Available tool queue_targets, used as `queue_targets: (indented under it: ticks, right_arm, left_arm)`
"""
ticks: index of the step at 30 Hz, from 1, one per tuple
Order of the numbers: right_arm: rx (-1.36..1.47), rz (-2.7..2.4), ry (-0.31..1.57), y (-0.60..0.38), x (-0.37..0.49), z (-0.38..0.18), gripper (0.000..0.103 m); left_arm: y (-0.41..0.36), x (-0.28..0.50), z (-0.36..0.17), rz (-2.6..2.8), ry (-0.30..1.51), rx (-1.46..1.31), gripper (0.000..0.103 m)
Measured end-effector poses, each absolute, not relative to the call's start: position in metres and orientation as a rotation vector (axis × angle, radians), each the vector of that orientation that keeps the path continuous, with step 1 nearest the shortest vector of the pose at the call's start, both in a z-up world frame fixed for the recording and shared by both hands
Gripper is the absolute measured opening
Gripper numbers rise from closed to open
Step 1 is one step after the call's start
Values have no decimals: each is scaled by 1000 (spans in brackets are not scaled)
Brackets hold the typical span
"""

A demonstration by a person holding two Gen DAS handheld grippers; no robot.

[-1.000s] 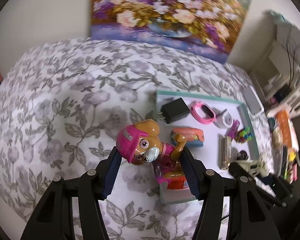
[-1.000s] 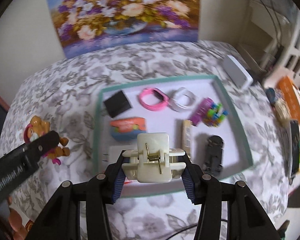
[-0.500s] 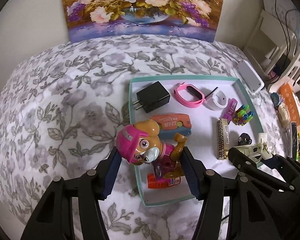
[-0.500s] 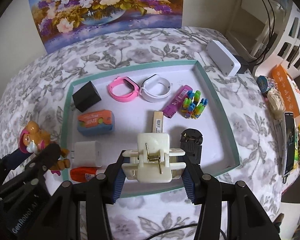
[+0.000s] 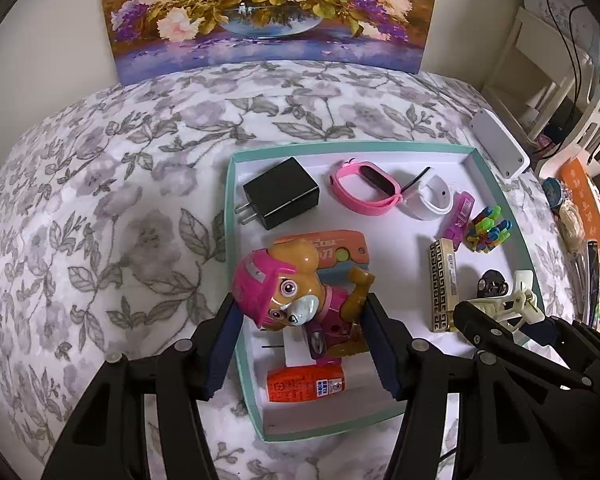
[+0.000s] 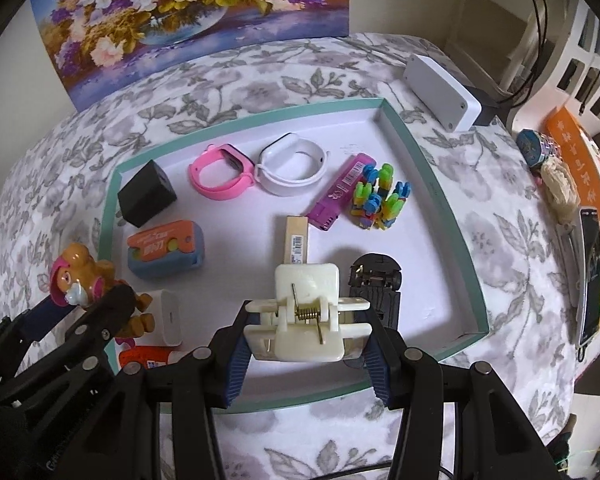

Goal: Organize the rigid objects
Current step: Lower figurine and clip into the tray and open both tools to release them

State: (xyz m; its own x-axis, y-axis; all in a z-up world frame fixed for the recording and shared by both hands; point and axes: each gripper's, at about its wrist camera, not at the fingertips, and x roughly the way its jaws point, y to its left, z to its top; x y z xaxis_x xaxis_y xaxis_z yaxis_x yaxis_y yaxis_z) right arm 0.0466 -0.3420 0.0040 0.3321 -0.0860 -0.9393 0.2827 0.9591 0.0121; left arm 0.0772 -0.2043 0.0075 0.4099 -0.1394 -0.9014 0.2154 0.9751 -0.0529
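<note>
Between the left tool's (image 5: 302, 350) pads sits the toy pup (image 5: 296, 300).

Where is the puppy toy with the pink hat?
The puppy toy is held in the left tongs, over the left edge of the tray, above the white charger.

Both fisheye views look steeply down along their own fingers from close above a teal-rimmed tray (image 5: 230, 216) (image 6: 428, 164) on a floral bedspread (image 5: 100, 184) (image 6: 236, 76). The left wrist view sits over the tray's near left corner, the right wrist view over its near edge. They share the tray, the flower painting (image 5: 268, 12) (image 6: 188, 12) behind, and each shows the other gripper at its side.
</note>
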Motion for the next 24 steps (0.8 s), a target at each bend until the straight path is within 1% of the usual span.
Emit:
queue_targets:
  ticks: [18,24]
  right_arm:
    - [206,-247,1234,-347,48,-3,53]
    - [213,-243,1233,-347,48,-1,53]
  left_arm:
    - [-203,81,-4,-254,1177,28,62]
    - [-201,80,-1,-258,1168,22,65]
